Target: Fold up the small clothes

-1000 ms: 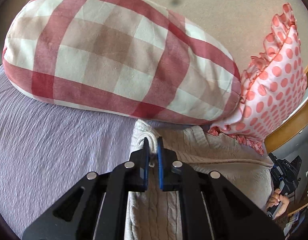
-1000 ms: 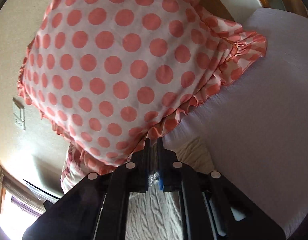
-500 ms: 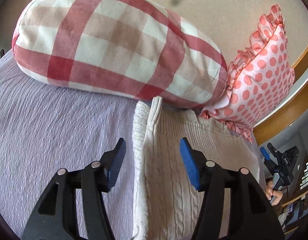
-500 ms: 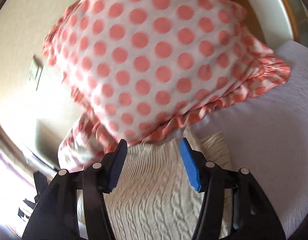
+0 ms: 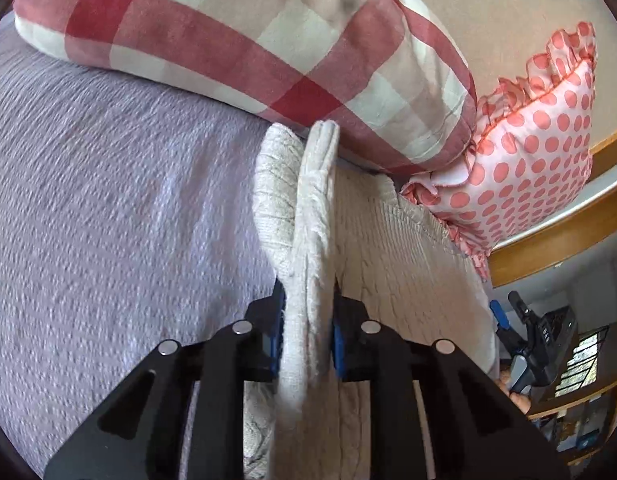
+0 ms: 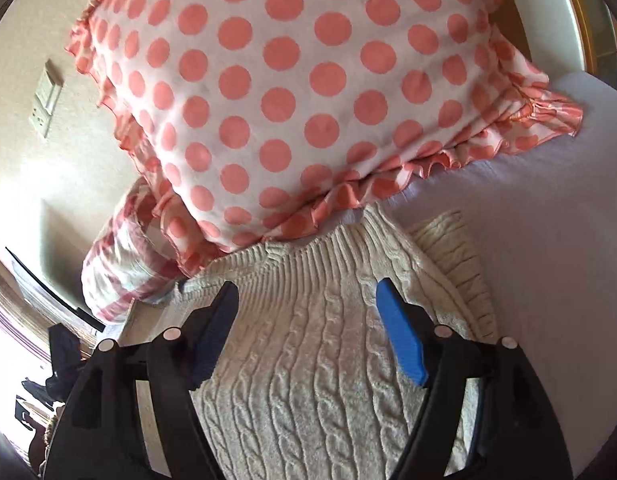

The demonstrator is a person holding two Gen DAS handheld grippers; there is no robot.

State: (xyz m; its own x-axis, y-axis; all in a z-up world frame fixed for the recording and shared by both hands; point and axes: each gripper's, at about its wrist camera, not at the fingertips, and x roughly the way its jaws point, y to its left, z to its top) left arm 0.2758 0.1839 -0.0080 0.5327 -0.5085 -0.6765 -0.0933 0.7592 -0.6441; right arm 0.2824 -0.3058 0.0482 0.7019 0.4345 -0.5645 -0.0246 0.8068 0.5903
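the cream cable-knit sweater lies on the lilac textured bedspread at the head edge of the bed, its ribbed hem against the white pillow with coral polka dots and ruffled trim and the red-and-white checked pillow. the left gripper is clenched on a raised fold of the sweater's edge. the right gripper hangs released, its 2 blue pads spread wide above the knit. no readable writing shows.
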